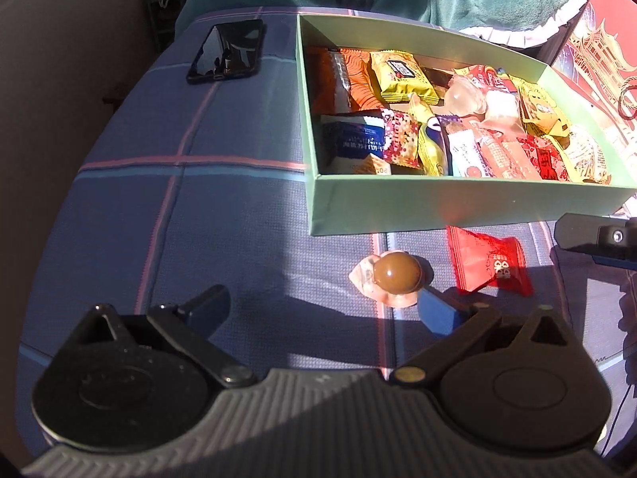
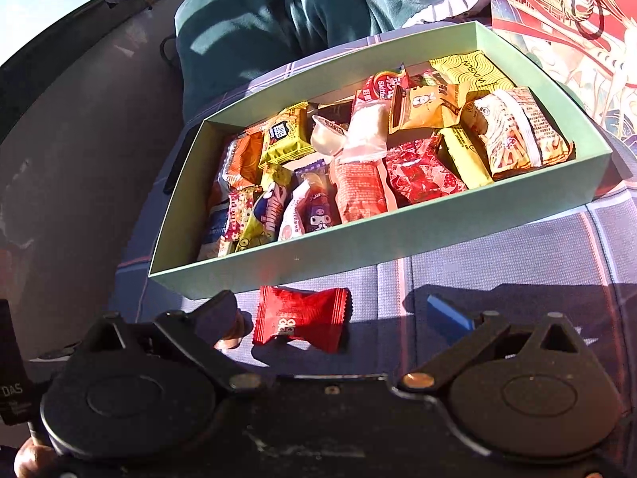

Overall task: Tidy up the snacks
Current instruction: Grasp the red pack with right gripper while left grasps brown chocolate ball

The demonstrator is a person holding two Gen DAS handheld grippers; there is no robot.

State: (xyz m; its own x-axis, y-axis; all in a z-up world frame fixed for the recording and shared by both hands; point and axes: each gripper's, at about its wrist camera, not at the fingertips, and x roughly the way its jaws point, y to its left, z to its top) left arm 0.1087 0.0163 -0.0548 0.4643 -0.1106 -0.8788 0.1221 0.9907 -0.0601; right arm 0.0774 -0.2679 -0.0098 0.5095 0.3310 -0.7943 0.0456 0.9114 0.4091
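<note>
Left wrist view
Left gripper (image 1: 324, 310): jaws spread wide, holding nothing, low over the checked tablecloth (image 1: 191, 207).
Brown ball candy (image 1: 397, 277): in a clear wrapper, on the cloth between the finger tips, nearer the blue-padded one, apart from both.
Red candy packet (image 1: 489, 265): crimped ends, white characters too small to read; on the cloth just in front of the box wall.
Green box (image 1: 438, 207): pale green cardboard, open top, filled with wrapped snacks.
Blue snack packet (image 1: 352, 143): front left corner of the box, white print not legible.
Yellow packet (image 1: 404, 75): dark label, characters unreadable.
Black smartphone (image 1: 227, 51): screen up, on the cloth left of the box.
Right gripper: only a black part at the right edge (image 1: 597, 239).

Right wrist view
Right gripper (image 2: 342, 314): jaws wide apart, empty; the red candy packet (image 2: 302, 318) lies between the fingers, nearer the left one.
Green box (image 2: 398, 239): just beyond the packet.
Yellow pouch (image 2: 471, 73): far corner, reads "WINSUN".
Red packet (image 2: 384, 83): reads "Skittles", partly covered.
Purple sachet (image 2: 318, 211): cartoon figure, text unreadable.
Label at left edge (image 2: 12, 390): "DAS" visible.
Red printed gift box (image 2: 565, 32): beyond the green box, pagoda artwork, cord handle.
</note>
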